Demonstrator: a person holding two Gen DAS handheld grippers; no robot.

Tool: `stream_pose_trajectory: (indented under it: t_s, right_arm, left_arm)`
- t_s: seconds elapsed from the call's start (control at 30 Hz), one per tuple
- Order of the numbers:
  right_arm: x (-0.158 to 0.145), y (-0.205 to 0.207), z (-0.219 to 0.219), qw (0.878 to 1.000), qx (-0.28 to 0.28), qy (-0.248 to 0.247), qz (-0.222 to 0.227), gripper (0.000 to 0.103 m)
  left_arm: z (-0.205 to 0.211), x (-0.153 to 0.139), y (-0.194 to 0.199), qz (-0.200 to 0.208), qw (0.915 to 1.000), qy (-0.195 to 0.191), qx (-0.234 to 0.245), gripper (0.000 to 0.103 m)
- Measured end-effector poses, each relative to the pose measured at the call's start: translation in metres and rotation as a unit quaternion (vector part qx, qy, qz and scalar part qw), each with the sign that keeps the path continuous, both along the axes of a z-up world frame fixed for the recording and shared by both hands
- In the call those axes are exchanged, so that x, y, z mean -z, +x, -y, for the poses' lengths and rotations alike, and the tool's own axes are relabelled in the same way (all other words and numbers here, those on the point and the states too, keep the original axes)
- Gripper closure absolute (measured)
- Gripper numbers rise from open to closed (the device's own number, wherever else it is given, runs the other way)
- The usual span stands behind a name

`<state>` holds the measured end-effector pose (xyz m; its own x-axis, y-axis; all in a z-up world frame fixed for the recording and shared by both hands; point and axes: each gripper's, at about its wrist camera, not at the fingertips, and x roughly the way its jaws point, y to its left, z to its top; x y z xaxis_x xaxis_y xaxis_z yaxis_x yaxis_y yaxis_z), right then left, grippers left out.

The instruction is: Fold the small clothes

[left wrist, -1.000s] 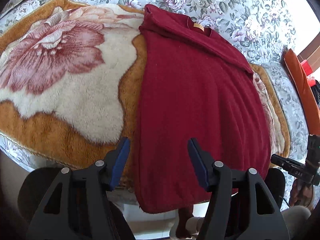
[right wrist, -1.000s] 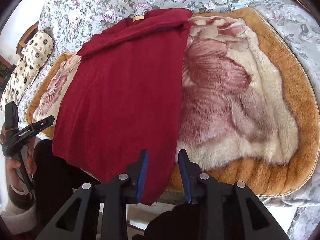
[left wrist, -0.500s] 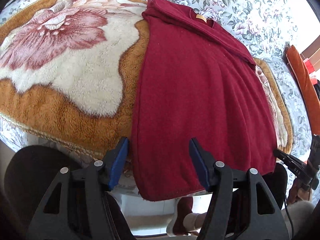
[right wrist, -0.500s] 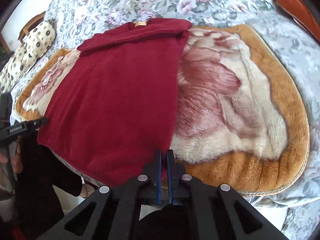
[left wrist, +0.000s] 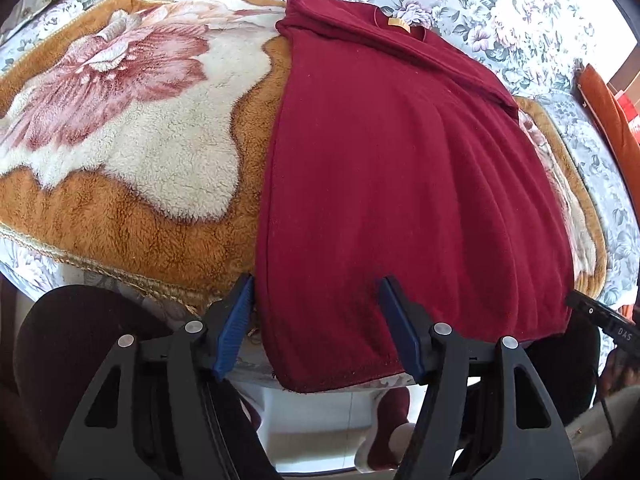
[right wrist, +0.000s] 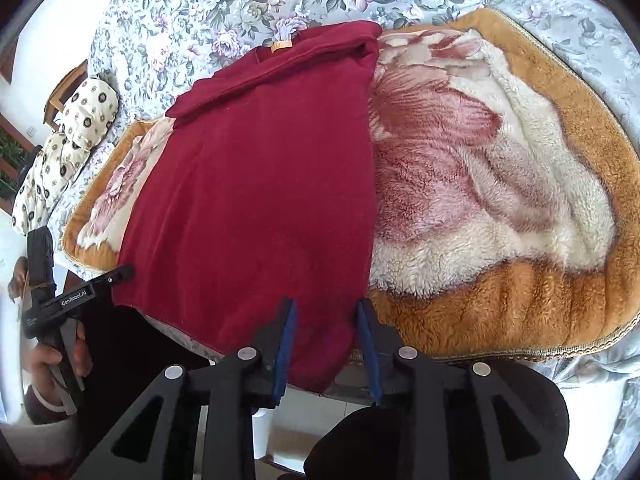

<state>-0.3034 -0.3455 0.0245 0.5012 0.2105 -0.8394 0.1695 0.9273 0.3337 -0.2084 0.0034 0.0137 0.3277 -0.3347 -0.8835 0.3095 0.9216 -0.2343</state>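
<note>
A dark red garment (left wrist: pixel 392 184) lies flat on a plush flower blanket (left wrist: pixel 132 152), collar and tan label (left wrist: pixel 398 24) at the far end, hem hanging over the near bed edge. My left gripper (left wrist: pixel 316 292) is open, its jaws astride the hem's left corner. In the right wrist view the garment (right wrist: pixel 256 184) lies left of centre. My right gripper (right wrist: pixel 326 308) is open over the hem's right corner, not gripping it. The left gripper's body (right wrist: pixel 76 296) shows at the left edge there.
The blanket (right wrist: pixel 500 184) lies on a floral bedsheet (right wrist: pixel 224 4). A spotted cream pillow (right wrist: pixel 64 148) lies at the far left. An orange object (left wrist: pixel 612 120) sits at the bed's right side. Floor shows below the near bed edge.
My right gripper, partly open a second ago, shut at the hem half a second ago and is now open again. My left gripper moved closer to the hem and stayed open.
</note>
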Motion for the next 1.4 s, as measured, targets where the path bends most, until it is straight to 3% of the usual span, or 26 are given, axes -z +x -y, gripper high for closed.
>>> stream_pose_trajectory:
  t_s: [0.23, 0.3, 0.33, 0.53, 0.57, 0.6, 0.63, 0.67, 0.7, 1.0, 1.2, 1.4]
  right_arm:
    - [0.004, 0.001, 0.001, 1.0, 0.002, 0.015, 0.001, 0.071]
    - [0.007, 0.002, 0.001, 1.0, 0.004, 0.019, 0.001, 0.069]
    - [0.008, 0.002, 0.0, 1.0, 0.006, 0.02, 0.003, 0.069]
    - [0.007, 0.003, -0.009, 1.0, -0.012, -0.003, 0.011, 0.069]
    - [0.006, 0.003, -0.012, 1.0, -0.021, -0.009, 0.012, 0.075]
    - [0.004, 0.003, -0.014, 0.999, -0.031, -0.014, 0.014, 0.088]
    - [0.003, 0.003, -0.015, 0.999, -0.037, -0.014, 0.017, 0.094]
    - [0.0, 0.003, -0.015, 0.999, -0.041, -0.008, 0.022, 0.096]
    - [-0.002, 0.003, -0.014, 0.999, -0.046, 0.001, 0.026, 0.098]
    - [-0.056, 0.017, 0.01, 0.986, -0.05, 0.11, 0.113, 0.099]
    - [-0.092, 0.048, 0.022, 0.98, -0.035, 0.113, 0.162, 0.099]
    - [-0.118, 0.11, 0.044, 0.975, -0.01, 0.113, 0.19, 0.099]
  left_arm:
    - [0.0, 0.001, 0.0, 0.002, 1.0, -0.001, -0.001, 0.038]
    - [0.0, 0.003, -0.002, 0.002, 0.9999, -0.012, 0.004, 0.025]
    - [0.001, 0.004, -0.002, 0.002, 0.9999, -0.016, 0.004, 0.024]
    - [0.01, 0.004, -0.007, 0.015, 0.9996, 0.006, 0.022, 0.024]
    - [0.009, 0.004, -0.008, 0.017, 0.9996, 0.004, 0.02, 0.038]
    - [0.008, 0.003, -0.009, 0.021, 0.9996, 0.003, 0.018, 0.059]
    - [0.006, 0.003, -0.009, 0.022, 0.9996, 0.002, 0.017, 0.067]
    - [0.003, 0.002, -0.008, 0.015, 0.9997, -0.013, 0.017, 0.086]
    - [0.0, 0.002, -0.007, 0.004, 0.9993, -0.032, 0.017, 0.092]
    - [-0.012, -0.022, 0.011, -0.016, 0.9928, -0.118, 0.012, 0.093]
    - [-0.01, -0.058, 0.045, 0.008, 0.9891, -0.147, 0.007, 0.093]
    - [0.007, -0.092, 0.12, 0.038, 0.9853, -0.166, -0.002, 0.093]
